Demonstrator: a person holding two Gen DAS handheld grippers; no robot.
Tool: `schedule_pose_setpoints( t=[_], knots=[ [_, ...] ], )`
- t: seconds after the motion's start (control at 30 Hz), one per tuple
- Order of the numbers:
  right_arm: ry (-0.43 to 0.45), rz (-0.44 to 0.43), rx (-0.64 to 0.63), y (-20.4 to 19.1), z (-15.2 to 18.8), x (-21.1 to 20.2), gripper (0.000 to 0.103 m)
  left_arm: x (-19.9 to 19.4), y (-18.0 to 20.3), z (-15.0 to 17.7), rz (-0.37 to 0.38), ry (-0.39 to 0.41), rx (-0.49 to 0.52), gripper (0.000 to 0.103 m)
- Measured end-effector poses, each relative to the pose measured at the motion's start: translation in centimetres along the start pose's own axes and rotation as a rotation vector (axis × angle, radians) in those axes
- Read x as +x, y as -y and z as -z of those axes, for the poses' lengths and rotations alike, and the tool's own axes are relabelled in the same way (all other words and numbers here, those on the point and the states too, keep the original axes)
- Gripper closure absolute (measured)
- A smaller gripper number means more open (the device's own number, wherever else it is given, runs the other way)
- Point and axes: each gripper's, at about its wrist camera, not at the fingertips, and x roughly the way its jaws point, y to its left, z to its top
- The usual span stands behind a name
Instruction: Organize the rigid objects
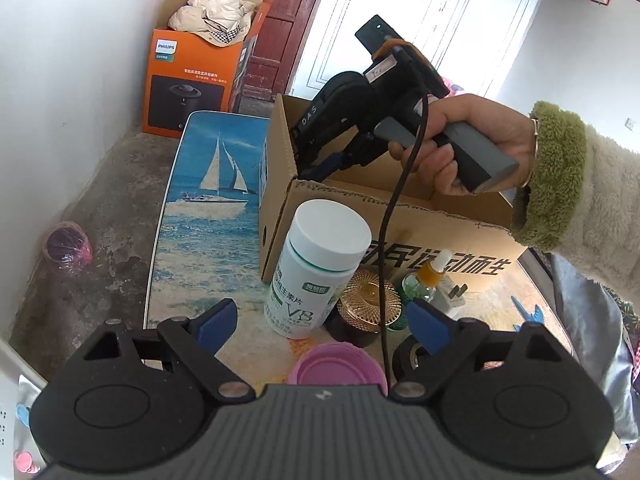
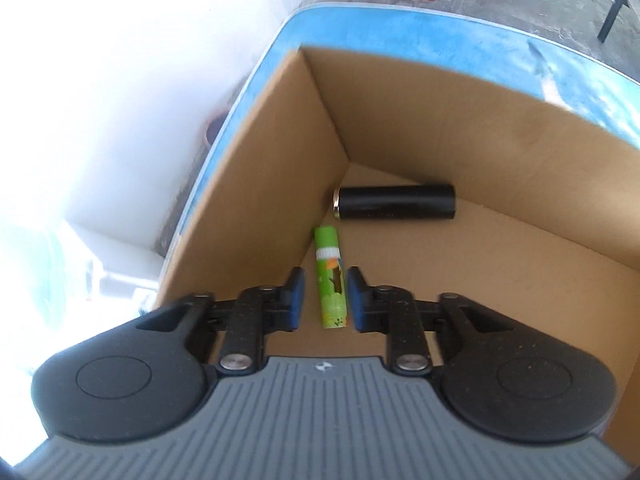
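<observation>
In the right wrist view my right gripper (image 2: 324,294) reaches into the cardboard box (image 2: 260,184). A green tube (image 2: 330,276) lies between its blue pads with small gaps on both sides, resting on the box floor. A black cylinder (image 2: 394,202) lies in the far corner. In the left wrist view my left gripper (image 1: 320,320) is open and empty above the table, in front of a white pill bottle (image 1: 316,268). The right gripper (image 1: 320,164) shows over the box (image 1: 400,220).
On the table by the box stand a gold jar (image 1: 370,296), a small dropper bottle (image 1: 426,276), a pink lid (image 1: 340,366) and a black tape roll (image 1: 412,358). The sailboat-print table (image 1: 200,220) extends left. An orange Philips box (image 1: 192,80) sits on the floor.
</observation>
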Motion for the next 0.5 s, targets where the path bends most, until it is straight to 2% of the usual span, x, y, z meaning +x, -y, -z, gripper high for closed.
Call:
schedule_pose_setpoints(
  t=[0.2,0.3,0.43,0.5],
  knots=[
    [0.153,-0.101,0.029,1.3,4.3,-7.6,0.069,-0.8,0.7,0.3,0.036,0.011,-0.007,0.003],
    [0.258,-0.171,0.032,2.0,8.6,-12.5,0.069,-1.1,0.9,0.3,0.062,0.015,-0.028,0.003],
    [0.372,-0.333,0.122,5.6,15.6,-17.8,0.068,-1.0,1.7,0.5,0.07,0.013,-0.007,0.003],
    [0.423,-0.35,0.16,6.8,19.6,-18.2,0.068,-0.5,2.7,0.7,0.075,0.0,0.021,0.003]
  ],
)
